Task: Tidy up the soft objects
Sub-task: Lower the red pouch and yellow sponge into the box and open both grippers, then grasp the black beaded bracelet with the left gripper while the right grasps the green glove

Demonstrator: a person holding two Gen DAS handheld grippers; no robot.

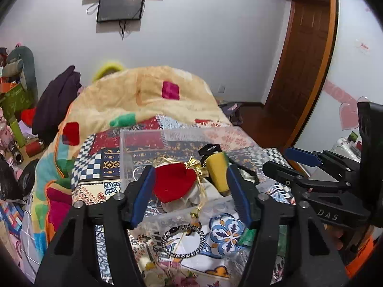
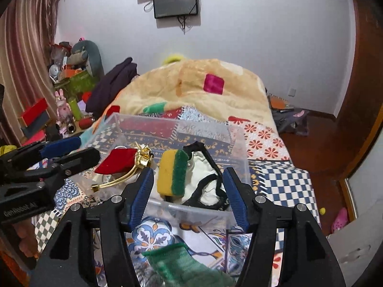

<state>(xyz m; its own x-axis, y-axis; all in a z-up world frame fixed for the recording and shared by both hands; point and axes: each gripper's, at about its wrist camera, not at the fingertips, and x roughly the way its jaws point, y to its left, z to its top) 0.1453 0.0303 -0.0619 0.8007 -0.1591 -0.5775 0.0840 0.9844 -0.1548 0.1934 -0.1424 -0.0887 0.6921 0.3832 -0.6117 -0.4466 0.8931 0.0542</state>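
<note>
Your way into the bin [image 2: 235, 143] is open from above, but its floor is crowded: a red pouch [image 2: 116, 161] at the left wall, a sponge [image 2: 172, 172] mid-floor, and a black-trimmed cloth [image 2: 203, 179] to the right. In front of its near wall, a bracelet [image 1: 183, 241] and a green net [image 2: 177, 260] lie on the bedspread [image 2: 275, 179].

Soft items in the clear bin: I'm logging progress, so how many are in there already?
3 visible. The red pouch lies at the left of the clear bin, the sponge stands in the middle, the black-trimmed white cloth fills the right. More may be hidden underneath.
</note>
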